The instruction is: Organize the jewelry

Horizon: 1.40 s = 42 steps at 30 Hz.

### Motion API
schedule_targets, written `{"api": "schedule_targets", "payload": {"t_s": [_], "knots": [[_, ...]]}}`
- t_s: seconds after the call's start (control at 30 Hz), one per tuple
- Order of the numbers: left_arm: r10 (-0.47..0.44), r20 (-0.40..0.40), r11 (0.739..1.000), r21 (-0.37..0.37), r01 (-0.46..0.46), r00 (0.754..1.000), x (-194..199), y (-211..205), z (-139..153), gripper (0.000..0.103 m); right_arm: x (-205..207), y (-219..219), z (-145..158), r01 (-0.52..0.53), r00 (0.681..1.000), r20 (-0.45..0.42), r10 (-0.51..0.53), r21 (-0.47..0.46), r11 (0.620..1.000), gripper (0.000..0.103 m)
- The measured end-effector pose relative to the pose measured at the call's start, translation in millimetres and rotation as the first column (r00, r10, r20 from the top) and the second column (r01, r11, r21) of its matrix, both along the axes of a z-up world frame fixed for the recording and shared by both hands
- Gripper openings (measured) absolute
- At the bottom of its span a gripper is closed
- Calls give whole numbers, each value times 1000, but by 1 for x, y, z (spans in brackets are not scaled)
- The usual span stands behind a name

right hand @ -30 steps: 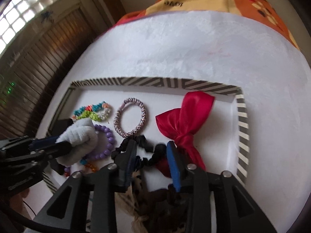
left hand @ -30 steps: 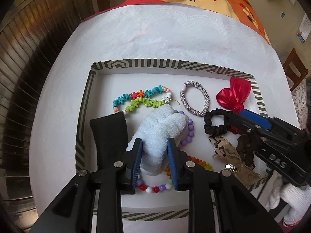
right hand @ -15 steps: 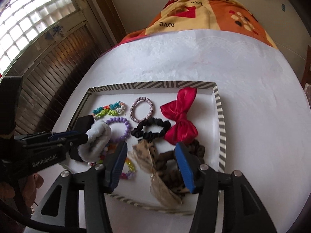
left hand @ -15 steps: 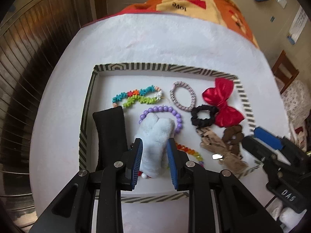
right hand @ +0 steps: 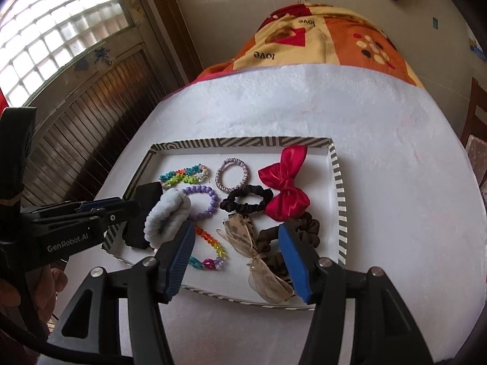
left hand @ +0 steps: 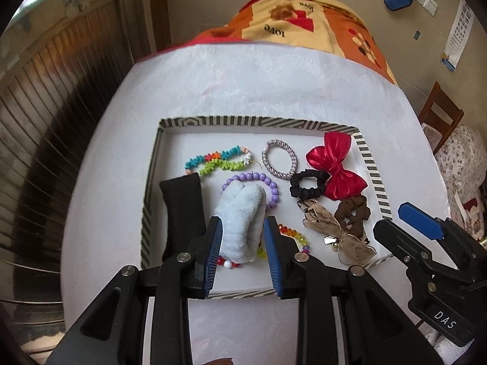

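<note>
Left wrist view looks down my left gripper at a shallow white tray with a black-and-white striped rim, set on a white cloth-covered table. My left jaws have just been opening, and a fluffy pale blue terry scrunchie sits between the blue pads; I see a sliver of gap on each side, so the pads no longer press it and it lies on the tray floor. Just left of it lies a flat black fabric band. Beneath and behind it is a purple bead bracelet, and near the tray's far wall a bracelet of turquoise, orange and green star-shaped beads. To the right come a woven pink-and-grey hair tie, a shiny red satin bow, a black scrunchie, a brown scrunchie and a sheer beige leopard-print bow. A rainbow strand of clear beads trails by my right pad.

From the right wrist view, my right gripper hangs above the tray's near right corner with its jaws well apart, having just been opening, and nothing is gripped; the brown scrunchie and beige bow show between the fingers. My left gripper enters from the left, its tips at the blue scrunchie. An orange and yellow patterned blanket lies past the table's far edge.
</note>
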State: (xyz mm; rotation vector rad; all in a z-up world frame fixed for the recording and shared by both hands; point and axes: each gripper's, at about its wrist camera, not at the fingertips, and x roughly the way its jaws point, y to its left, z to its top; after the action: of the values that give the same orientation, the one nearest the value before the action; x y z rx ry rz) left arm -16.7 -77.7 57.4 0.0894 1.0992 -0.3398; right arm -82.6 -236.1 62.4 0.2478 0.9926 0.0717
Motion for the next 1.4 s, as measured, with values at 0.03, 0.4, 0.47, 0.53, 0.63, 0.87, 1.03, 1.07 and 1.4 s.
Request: {"api": "schedule_targets", "payload": {"t_s": [0.03,0.4,0.47,0.53,0.63,0.87,1.03,1.07,1.4], "knots": [[3,10,1000,3,-3,1000,-3,0,3,7,-1,1,2,2,1000,4,-2,-3,1000,61],[22,75,999,30,-24,997,-14,2,17,7,-3,12,15,26,999,30,-25,-57,998,63],[24,79,999,30,-27,997,-16,2,18,7,-3,12,16,31,999,27,-29,-67,997,64],[26,80,999,33,-29,996,-16,2,19,7,-3,12,17,33,999,27,-31,-74,997,64],[34,82,999,36,-37,996,-16,2,19,7,-3,12,18,39,999,27,-37,-72,997,65],[41,80,998,40,-44,996,-16,2,19,7,-2,11,18,40,999,25,-39,-79,996,65],[44,80,998,42,-48,996,-15,2,19,7,-1,10,18,35,999,16,-34,-75,997,65],[46,80,998,43,-50,996,-15,2,18,7,0,10,18,34,999,16,-33,-75,997,65],[57,74,997,46,-61,996,-14,2,17,7,1,11,17,35,999,11,-34,-75,997,66]]}}
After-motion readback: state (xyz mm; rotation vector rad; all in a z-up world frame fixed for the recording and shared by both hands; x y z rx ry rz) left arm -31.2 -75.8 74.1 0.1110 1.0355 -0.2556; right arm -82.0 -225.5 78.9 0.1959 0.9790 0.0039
